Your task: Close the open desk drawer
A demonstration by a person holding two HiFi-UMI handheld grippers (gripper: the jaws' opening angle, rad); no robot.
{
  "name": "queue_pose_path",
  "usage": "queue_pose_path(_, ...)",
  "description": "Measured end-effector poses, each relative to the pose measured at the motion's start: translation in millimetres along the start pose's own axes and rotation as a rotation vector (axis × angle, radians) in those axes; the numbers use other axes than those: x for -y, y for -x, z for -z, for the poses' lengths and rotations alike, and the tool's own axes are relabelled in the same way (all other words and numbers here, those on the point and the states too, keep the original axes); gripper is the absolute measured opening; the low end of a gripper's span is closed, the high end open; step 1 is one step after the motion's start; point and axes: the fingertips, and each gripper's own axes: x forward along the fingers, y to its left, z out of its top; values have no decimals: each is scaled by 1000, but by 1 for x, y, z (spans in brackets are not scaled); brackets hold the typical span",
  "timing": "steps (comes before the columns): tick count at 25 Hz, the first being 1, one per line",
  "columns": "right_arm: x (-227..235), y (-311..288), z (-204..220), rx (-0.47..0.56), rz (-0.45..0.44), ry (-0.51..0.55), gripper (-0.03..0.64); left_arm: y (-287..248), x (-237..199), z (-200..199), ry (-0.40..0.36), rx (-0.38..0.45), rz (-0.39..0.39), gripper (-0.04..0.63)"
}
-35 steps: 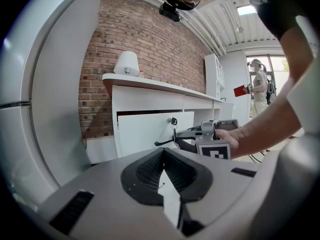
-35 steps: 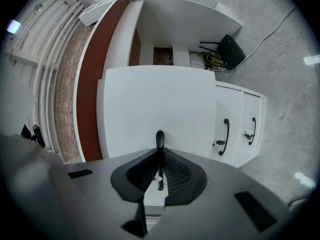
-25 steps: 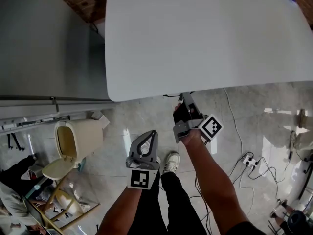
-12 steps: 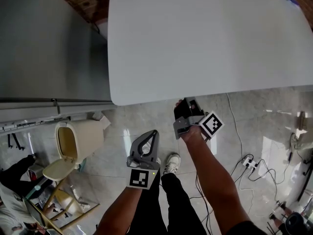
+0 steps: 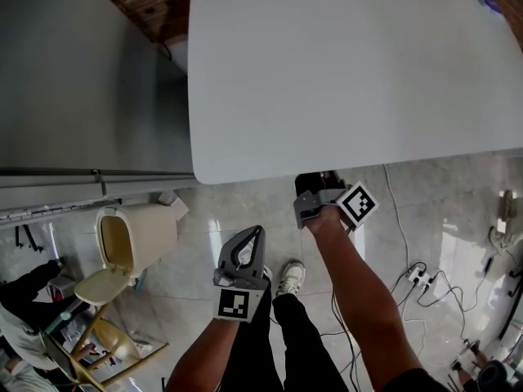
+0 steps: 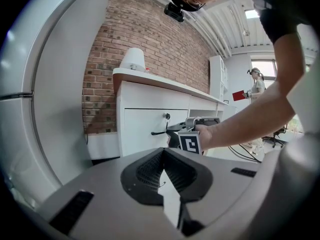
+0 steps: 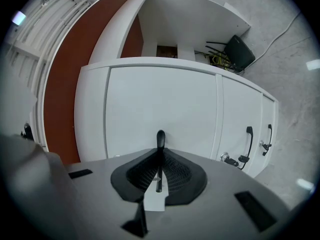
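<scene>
The white desk top fills the head view and hides the drawer below it. In the right gripper view the white drawer front stands close ahead, and my right gripper is shut on its slim black handle, which runs upright between the jaws. From above, the right gripper reaches under the desk's front edge, fingertips hidden. My left gripper hangs lower, nearer my legs, shut with nothing in it. The left gripper view shows its jaws together, the drawer front and the right gripper's marker cube.
A beige bin with its lid open stands at the left by a grey cabinet. A power strip and cables lie on the tiled floor at the right. Two more black handles and a key lock sit right of the drawer.
My right gripper has moved toward the desk with the handle in it, and its fingers now lie under the desk edge. The left gripper has stayed about where it was.
</scene>
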Motion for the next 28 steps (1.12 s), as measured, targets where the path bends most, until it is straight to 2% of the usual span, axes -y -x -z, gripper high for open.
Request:
queue_pose_path(7, -1, 1, -1, 4, -10, -3, 43, 0, -3, -3, -10, 6, -9, 6)
queue_pose_path(14, -1, 2, -1, 10, 30, 23, 44, 1, 4, -7, -11, 5, -2, 8)
queue_pose_path(17, -3, 2, 0, 1, 22, 37, 44, 2, 5, -12, -6, 17, -4, 7)
queue_pose_path(23, -5, 23, 0, -24, 24, 93, 44, 10, 2, -21, -15, 25, -11, 7)
queue_pose_path(28, -25, 49, 6, -26, 8, 125, 44, 16, 1, -26, -22, 30, -16, 6)
